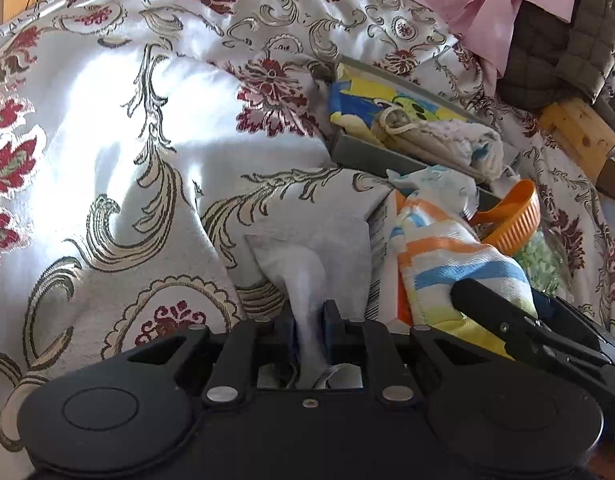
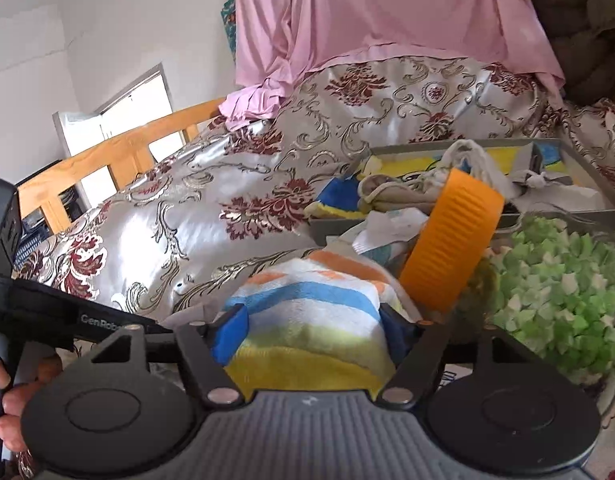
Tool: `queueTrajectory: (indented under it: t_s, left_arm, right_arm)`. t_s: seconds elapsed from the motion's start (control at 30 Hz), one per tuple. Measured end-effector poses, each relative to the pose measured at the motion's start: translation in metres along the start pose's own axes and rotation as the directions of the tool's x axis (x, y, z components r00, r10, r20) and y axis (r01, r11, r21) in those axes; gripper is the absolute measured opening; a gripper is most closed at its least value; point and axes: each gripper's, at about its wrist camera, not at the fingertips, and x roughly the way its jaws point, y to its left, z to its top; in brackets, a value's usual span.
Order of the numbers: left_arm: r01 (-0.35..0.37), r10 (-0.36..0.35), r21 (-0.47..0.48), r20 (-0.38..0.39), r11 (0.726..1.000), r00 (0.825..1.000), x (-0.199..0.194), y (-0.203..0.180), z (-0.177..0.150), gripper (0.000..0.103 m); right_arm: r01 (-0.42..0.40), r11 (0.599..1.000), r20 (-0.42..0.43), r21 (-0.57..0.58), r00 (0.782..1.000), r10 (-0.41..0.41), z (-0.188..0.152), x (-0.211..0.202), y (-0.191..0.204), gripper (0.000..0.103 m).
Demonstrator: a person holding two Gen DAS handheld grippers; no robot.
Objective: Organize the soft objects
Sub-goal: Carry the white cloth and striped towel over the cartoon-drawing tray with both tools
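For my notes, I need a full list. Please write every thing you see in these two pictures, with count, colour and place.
quilt: one, silver with red flowers, covers the bed
sheet: one, pink, behind the quilt
tray: one, grey, on the quilt
towel: one, striped, before the tray
lid: one, orange, beside the towel
foam bits: many, green and white, right of the lid
cloth: one, white, left of the towel
left tongs: shut on cloth
right tongs: open around towel
hand: one, lower left of the right view
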Motion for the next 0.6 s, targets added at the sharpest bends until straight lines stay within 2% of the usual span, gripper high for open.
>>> queueTrajectory:
  t_s: [0.1,0.17,0.2,0.27,0.33,0.47,0.6]
  left_arm:
    - [-0.010,0.009,-0.004,-0.010,1.000,1.000,0.005,0.001,-0.001,0.016]
    - [-0.015,0.015,-0.001,-0.010,1.000,1.000,0.007,0.000,-0.002,0.016]
    - [-0.021,0.021,0.000,-0.008,1.000,1.000,0.007,-0.001,-0.002,0.016]
    - [-0.040,0.040,0.005,-0.004,0.999,0.999,0.007,-0.005,-0.002,0.014]
    - [-0.064,0.064,0.007,0.009,0.998,0.998,0.005,-0.012,-0.001,0.009]
    - [-0.102,0.100,0.029,0.062,0.994,0.993,-0.008,-0.027,0.001,0.006]
    - [-0.111,0.101,0.062,0.142,0.992,0.985,-0.028,-0.048,0.006,0.005]
  right_arm:
    - [0.004,1.000,-0.004,-0.011,1.000,-0.004,-0.001,0.001,0.002,0.072]
    - [0.019,1.000,-0.007,-0.012,1.000,-0.019,0.000,0.001,0.002,0.057]
    - [0.028,1.000,-0.007,-0.012,1.000,-0.028,0.001,0.000,0.001,0.053]
    - [0.038,0.999,-0.007,-0.007,0.999,-0.038,0.002,-0.002,0.000,0.033]
    - [0.040,0.999,0.000,-0.007,0.999,-0.040,0.003,-0.005,0.000,0.024]
    - [0.052,0.997,0.048,-0.053,0.998,-0.049,0.007,-0.018,0.007,0.021]
    - [0.066,0.992,0.134,-0.104,0.990,-0.051,0.015,-0.038,0.014,0.020]
